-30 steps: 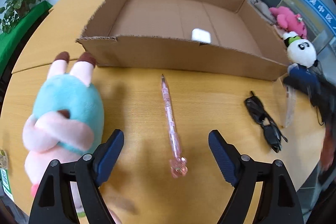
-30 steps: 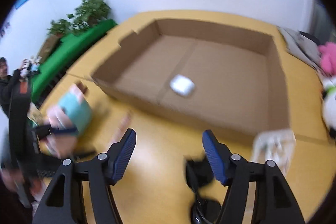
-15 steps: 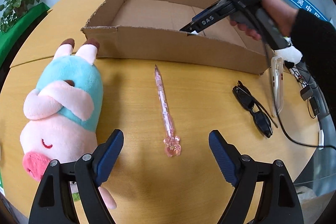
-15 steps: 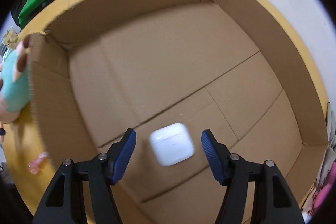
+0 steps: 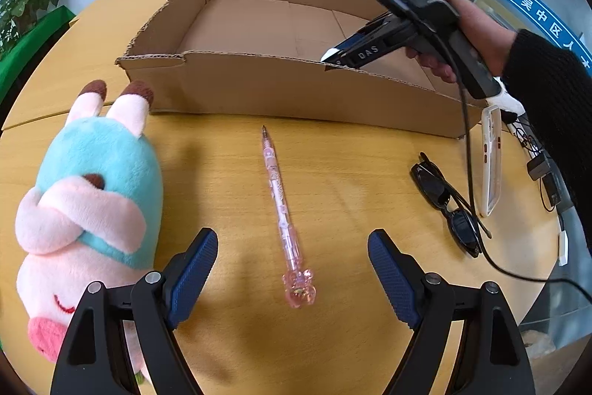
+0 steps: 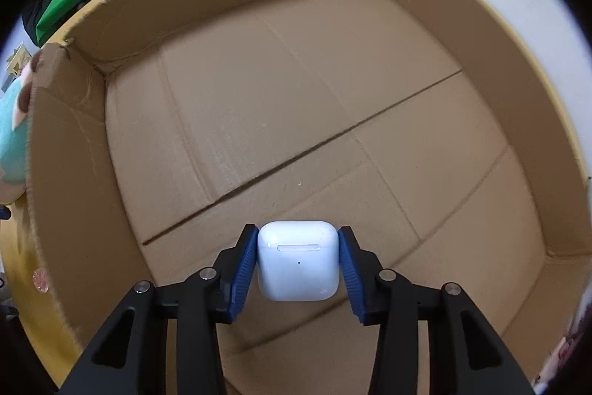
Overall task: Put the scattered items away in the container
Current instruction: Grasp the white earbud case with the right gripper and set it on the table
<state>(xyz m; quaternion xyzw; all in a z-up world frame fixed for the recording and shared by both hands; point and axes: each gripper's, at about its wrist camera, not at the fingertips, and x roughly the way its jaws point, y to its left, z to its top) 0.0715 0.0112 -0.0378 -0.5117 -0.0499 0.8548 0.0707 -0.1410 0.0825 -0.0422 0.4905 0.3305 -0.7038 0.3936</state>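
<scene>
Right tongs (image 6: 298, 265) have just closed onto the smooth, rounded white earbud case (image 6: 298, 261) in the corrugated cardboard box (image 6: 259, 91), lid seam facing up, while left tongs (image 5: 292, 269) sit wide apart over the clear pink pen (image 5: 281, 210), tip toward the box.

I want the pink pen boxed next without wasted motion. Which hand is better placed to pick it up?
Left. The left gripper hangs open right over the pink pen, while the right gripper is inside the cardboard box, its jaws around the white earbud case.
</scene>
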